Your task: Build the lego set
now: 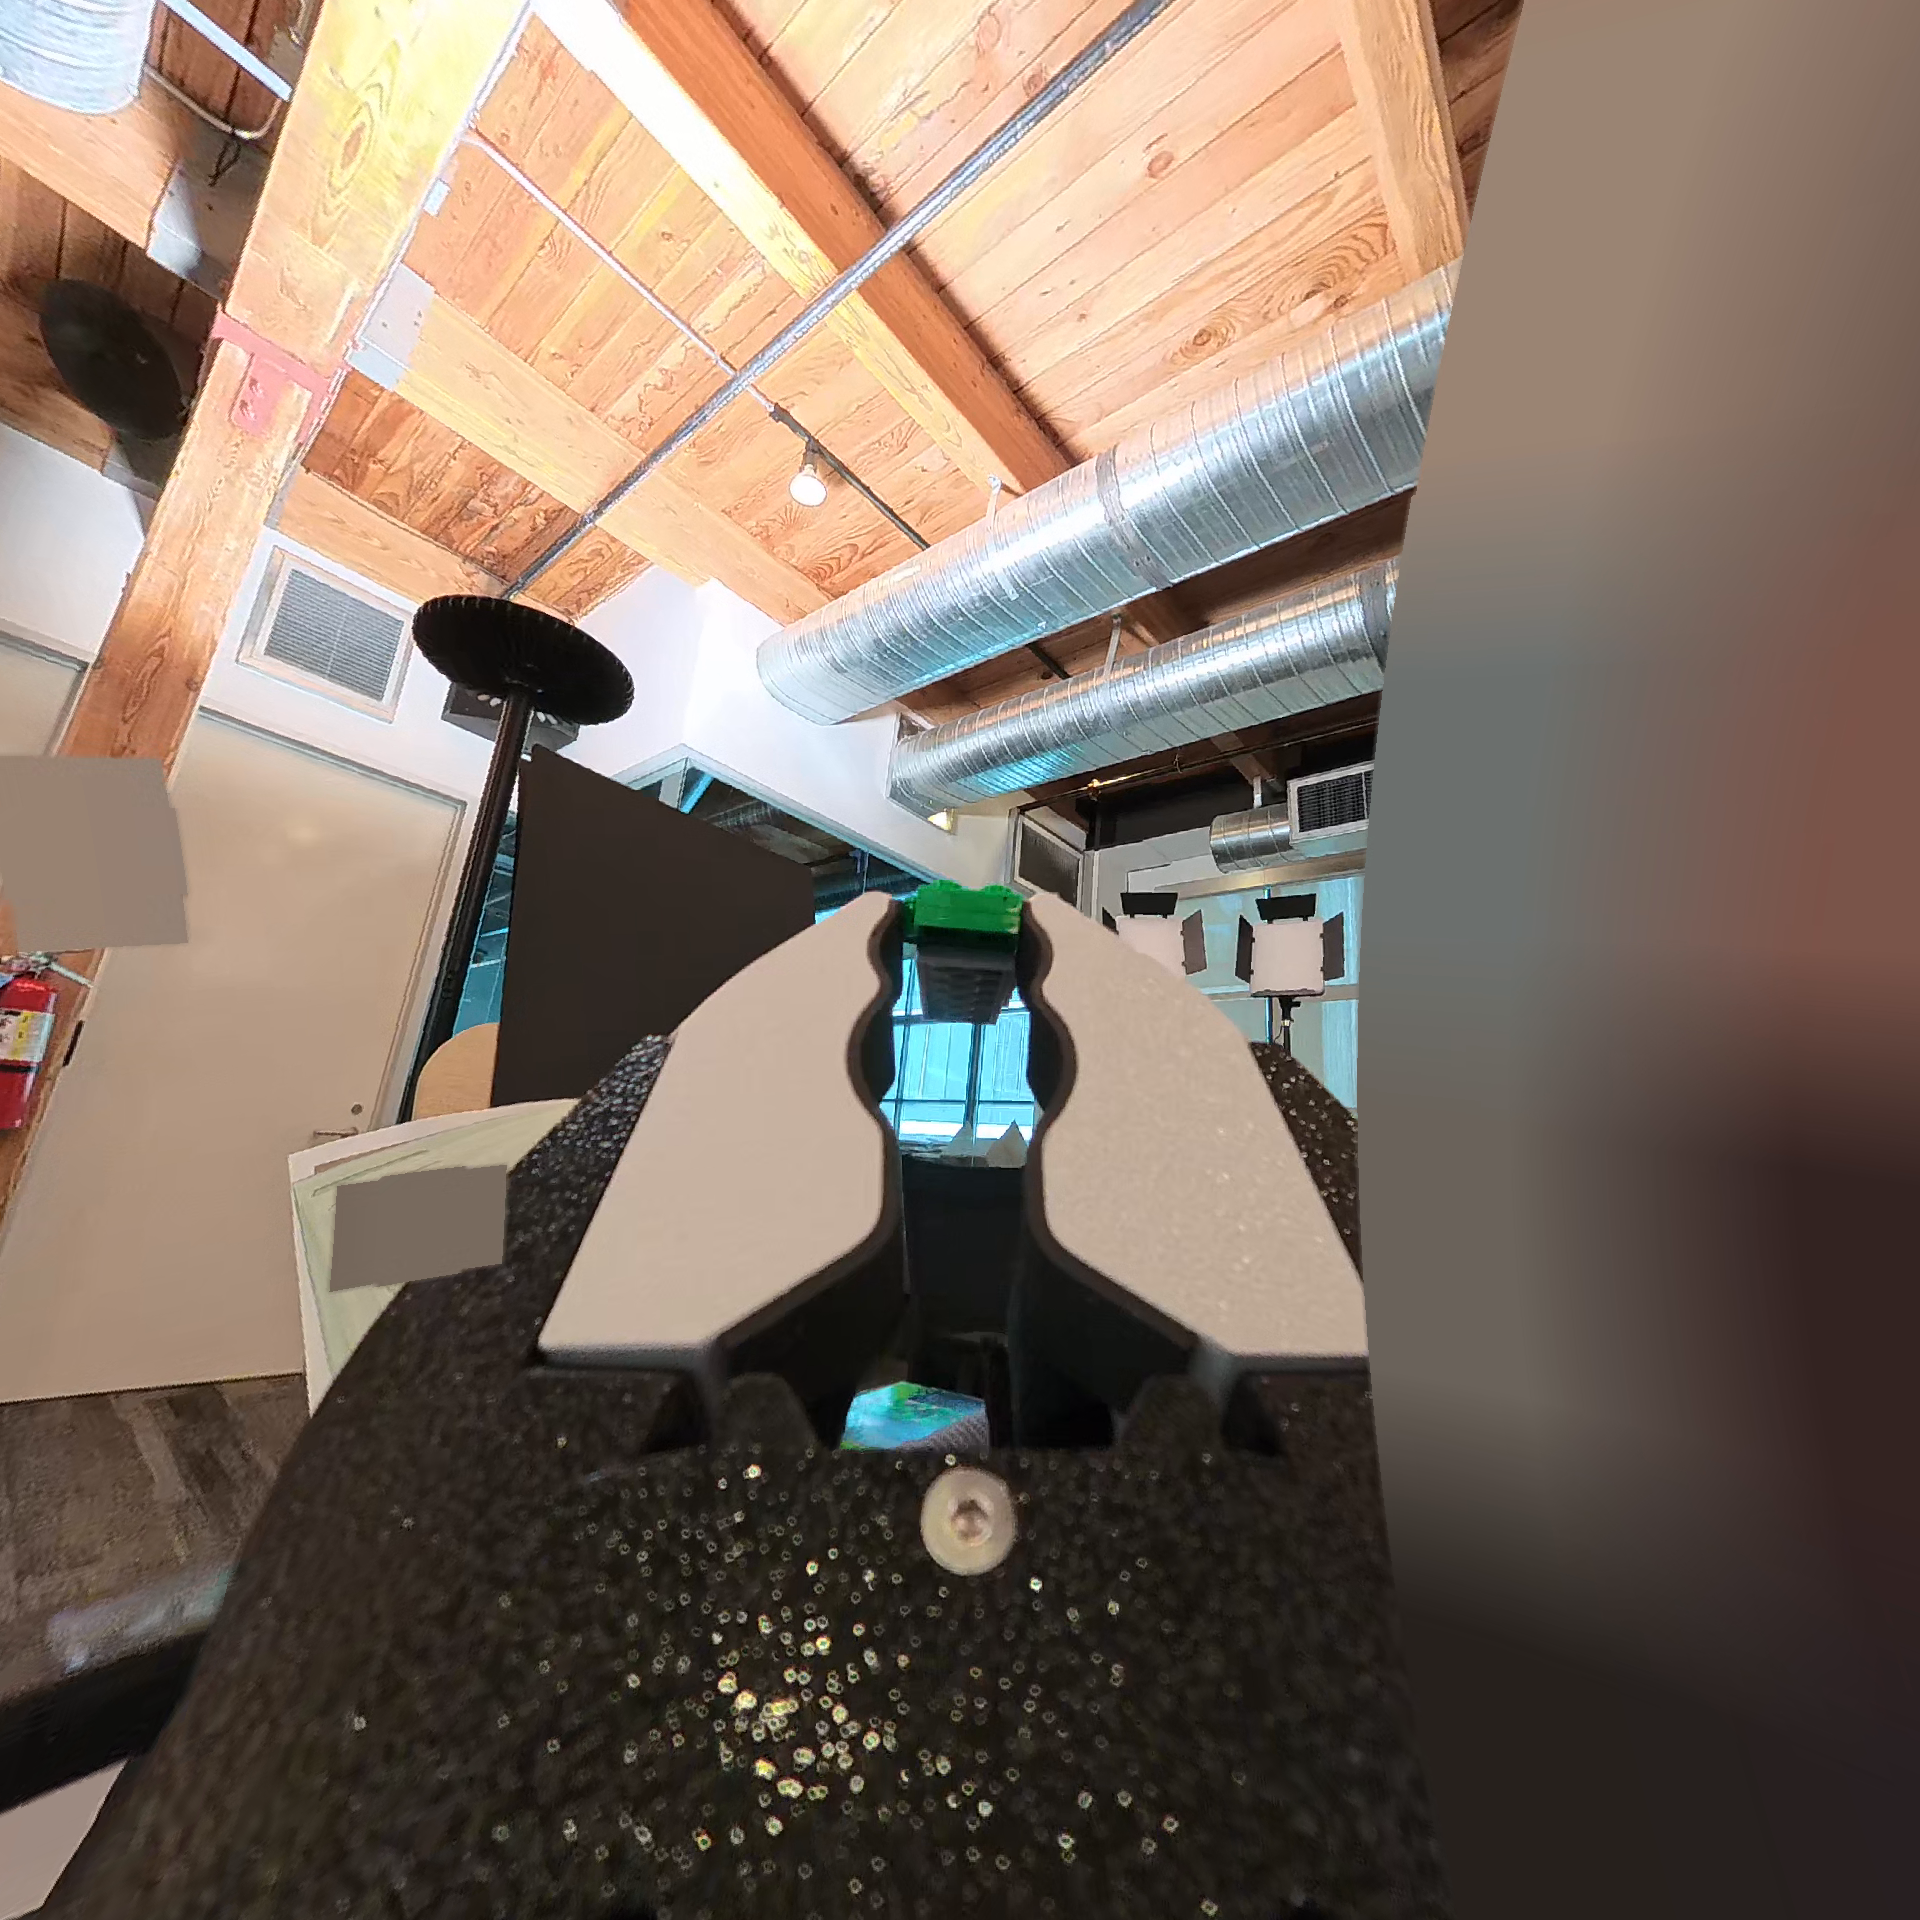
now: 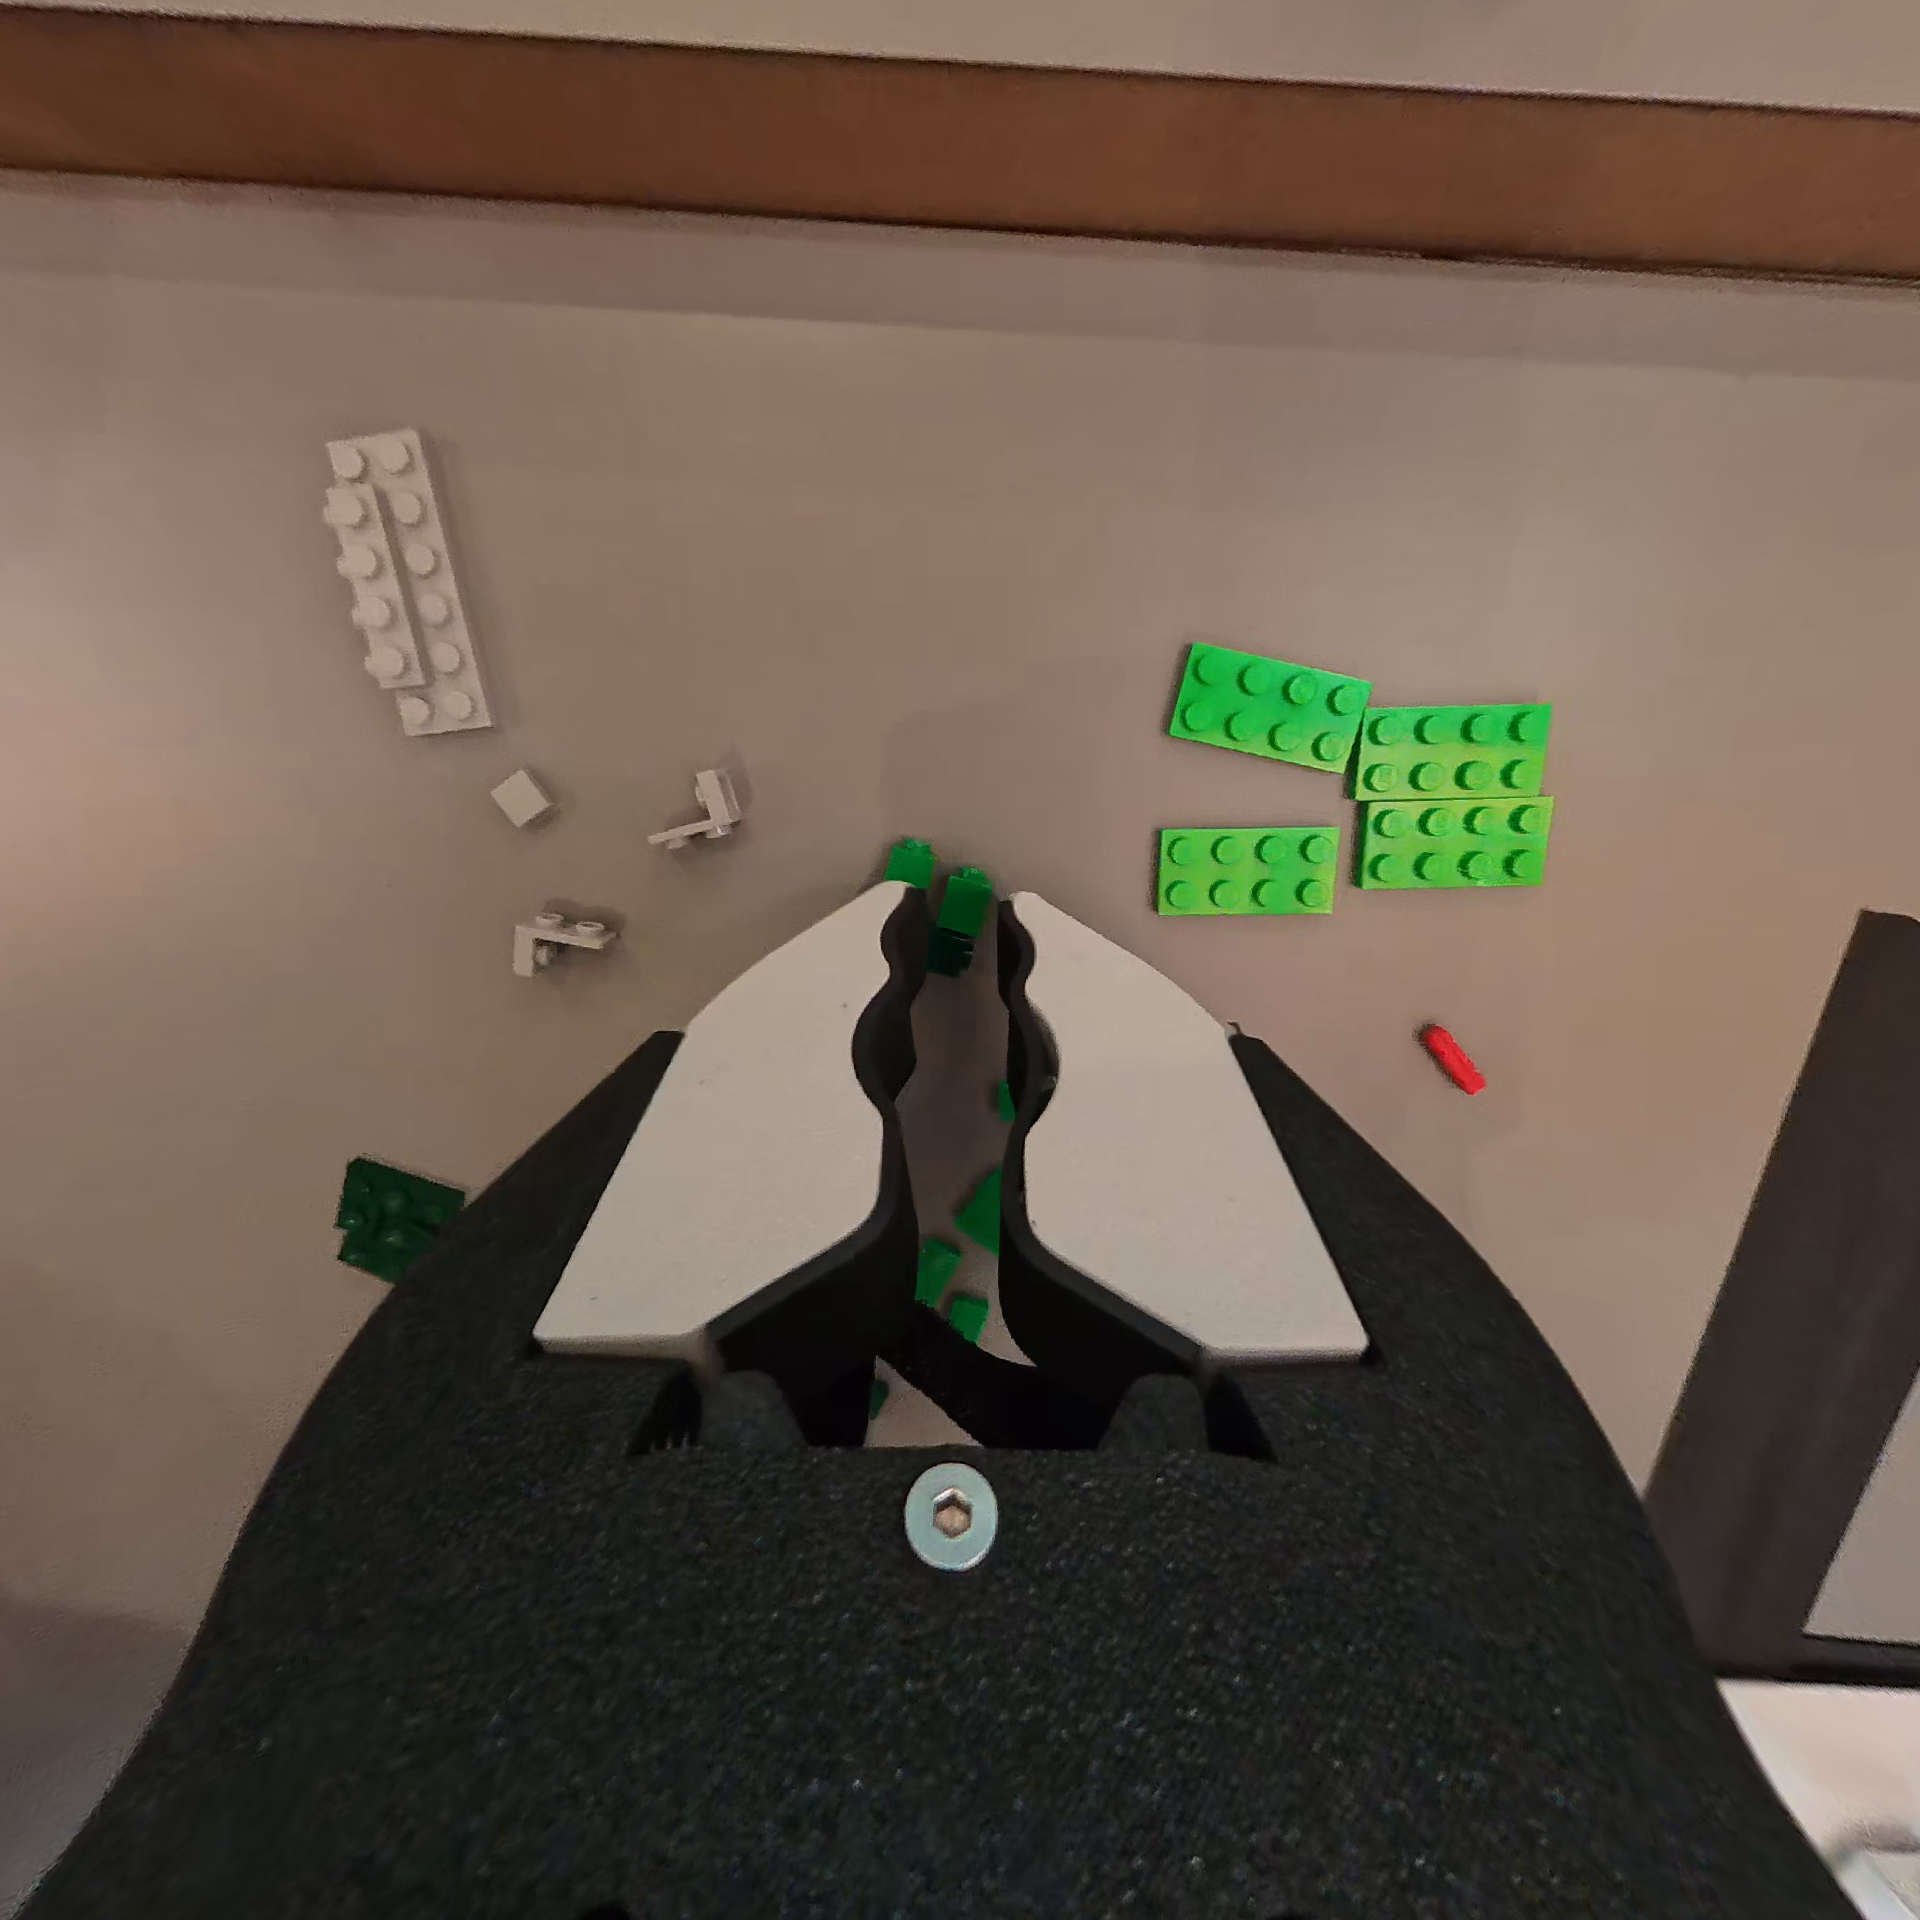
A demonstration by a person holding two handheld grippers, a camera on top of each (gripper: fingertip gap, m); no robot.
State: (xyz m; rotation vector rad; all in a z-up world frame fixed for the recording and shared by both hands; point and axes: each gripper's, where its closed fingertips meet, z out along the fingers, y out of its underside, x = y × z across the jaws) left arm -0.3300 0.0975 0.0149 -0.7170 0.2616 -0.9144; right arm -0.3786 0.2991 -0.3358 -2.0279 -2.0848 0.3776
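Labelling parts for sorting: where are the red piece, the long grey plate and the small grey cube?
red piece (image 2: 1452,1059), right wrist view, its middle
long grey plate (image 2: 407,582), right wrist view, studded top
small grey cube (image 2: 522,797), right wrist view, top face

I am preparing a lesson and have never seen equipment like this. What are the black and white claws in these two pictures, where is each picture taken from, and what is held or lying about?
Each claw is a two-finger gripper that a person holds, one per hand, with a camera looking along its fingers.

The left wrist view points up toward a wooden ceiling. There the left gripper is shut on a small green and grey lego piece.

The right wrist view looks down on a pale table. The right gripper is slightly open over small dark green bricks; whether it touches them is unclear. On the table lie four bright green plates, a long grey plate, small grey bits and one red piece.
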